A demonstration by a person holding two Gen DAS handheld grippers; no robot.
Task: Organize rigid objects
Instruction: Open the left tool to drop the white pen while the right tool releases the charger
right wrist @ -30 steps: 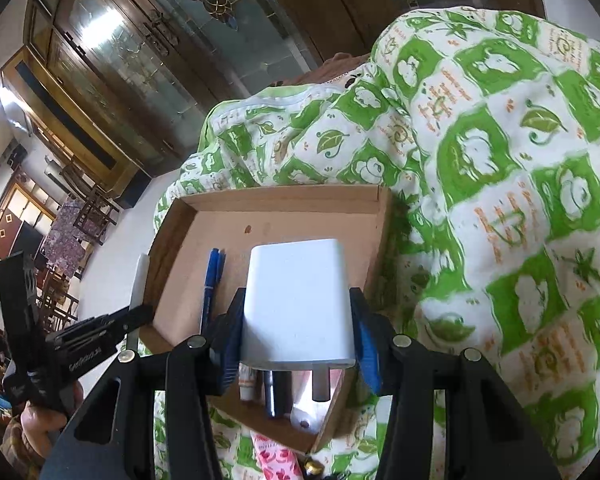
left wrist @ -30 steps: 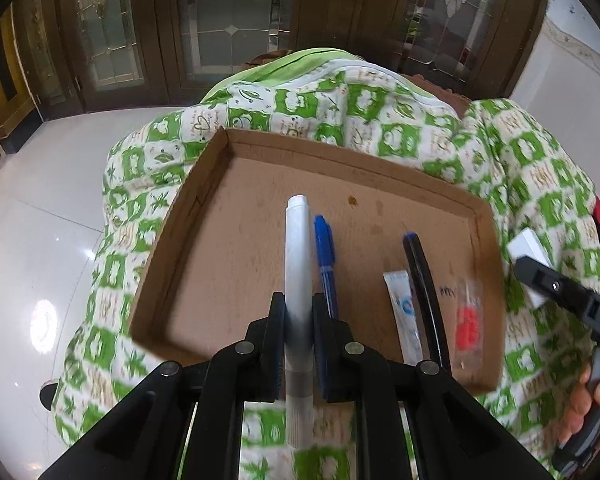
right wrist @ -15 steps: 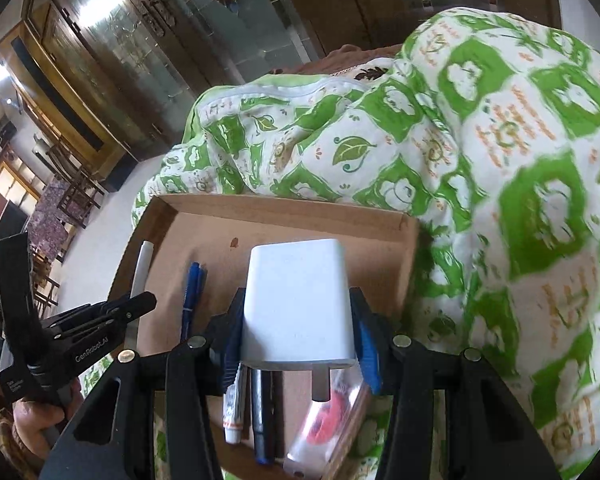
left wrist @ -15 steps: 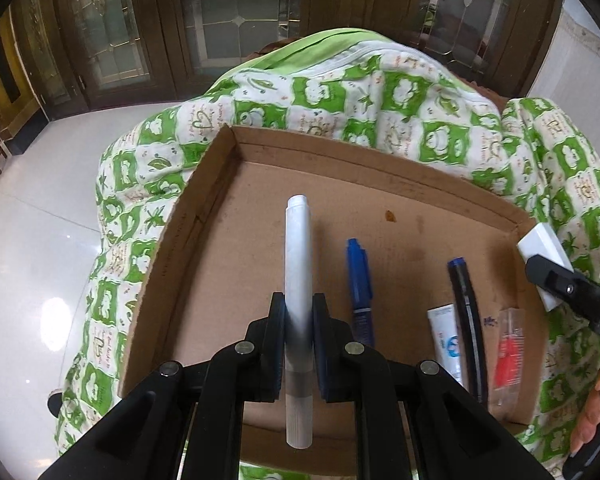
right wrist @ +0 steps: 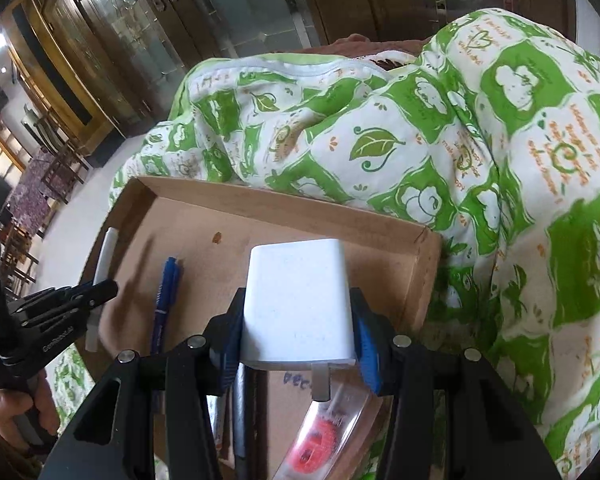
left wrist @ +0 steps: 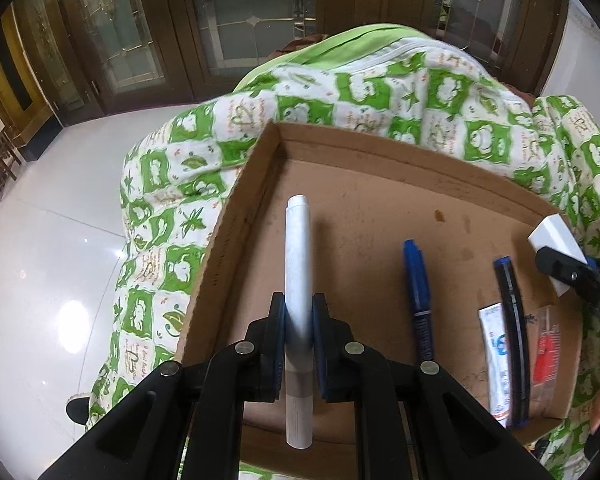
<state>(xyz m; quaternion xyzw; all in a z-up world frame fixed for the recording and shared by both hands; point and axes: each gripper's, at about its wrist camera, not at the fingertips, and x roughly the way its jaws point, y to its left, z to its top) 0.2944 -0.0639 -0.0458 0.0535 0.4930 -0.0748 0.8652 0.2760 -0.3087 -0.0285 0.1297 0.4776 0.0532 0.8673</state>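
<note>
A shallow cardboard tray (left wrist: 380, 148) (right wrist: 284, 204) lies on a green-and-white patterned cloth. My left gripper (left wrist: 299, 312) is shut on a long white marker (left wrist: 298, 248), held over the tray's left part, near its left wall. My right gripper (right wrist: 298, 320) is shut on a white plug adapter (right wrist: 298, 300), prongs toward the camera, above the tray's right half. In the left wrist view the right gripper (left wrist: 568, 276) with the adapter (left wrist: 556, 236) shows at the right edge. On the tray floor lie a blue pen (left wrist: 418, 292) (right wrist: 164, 296), a black pen (left wrist: 512, 332), a small white tube (left wrist: 494, 360) and a clear packet with a red item (left wrist: 546, 356) (right wrist: 320, 440).
The patterned cloth (left wrist: 180, 216) (right wrist: 500, 160) covers a rounded surface that rises behind and right of the tray. Glossy white floor (left wrist: 40, 260) lies to the left. Dark wooden glass-paned doors (left wrist: 240, 20) stand behind. A hand (right wrist: 12, 412) holds the left gripper's handle.
Both grippers have moved forward and lower over the tray, which now looms larger. The marker has shifted toward the tray's left wall; the adapter hangs over the tray's right side.
</note>
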